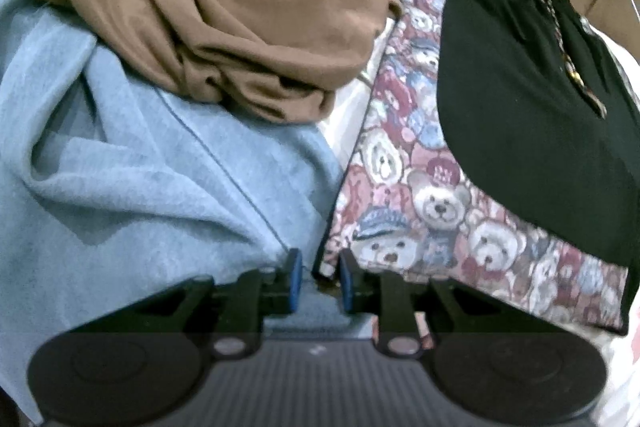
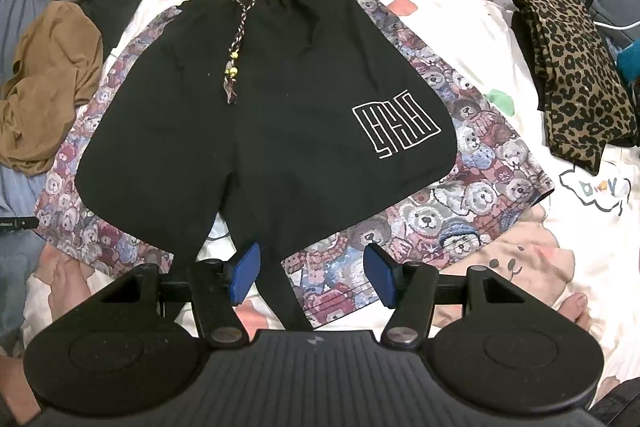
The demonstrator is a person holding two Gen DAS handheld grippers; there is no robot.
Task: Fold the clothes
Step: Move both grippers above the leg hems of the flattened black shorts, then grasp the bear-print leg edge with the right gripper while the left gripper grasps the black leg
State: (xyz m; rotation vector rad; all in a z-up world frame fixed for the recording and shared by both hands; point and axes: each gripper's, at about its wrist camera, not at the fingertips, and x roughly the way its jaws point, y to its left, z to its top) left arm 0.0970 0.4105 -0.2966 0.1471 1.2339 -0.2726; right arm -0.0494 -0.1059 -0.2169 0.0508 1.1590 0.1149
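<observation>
In the left wrist view, the left gripper (image 1: pixel 319 281) sits low at the edge of the shorts (image 1: pixel 520 131); its two blue pads stand close together with a narrow gap, and I cannot tell if some cloth is pinched between them; the bear-print side panel (image 1: pixel 420 211) begins just ahead and to the right of the fingertips; ahead and to the left lies a rumpled light blue garment (image 1: pixel 132 187), and a crumpled brown garment (image 1: pixel 248 15) rests on top of it, further ahead.

In the right wrist view, the right gripper (image 2: pixel 312 277) has its jaws spread wide and holds nothing; the hem of one leg of the shorts (image 2: pixel 256 115) lies directly between and under the pads; the shorts are spread flat on the light sheet (image 2: pixel 488 39), waistband far ahead, drawstring (image 2: pixel 234 59) on the front; a folded leopard-print garment (image 2: pixel 576 67) lies well apart to the right.

The shorts lie open and smoothed, so I judge that the step in hand is to take hold of them for a fold; the next move calls for closing on the hem edge, with both layers caught, and for both grippers lifting evenly so the panel does not wrinkle.
</observation>
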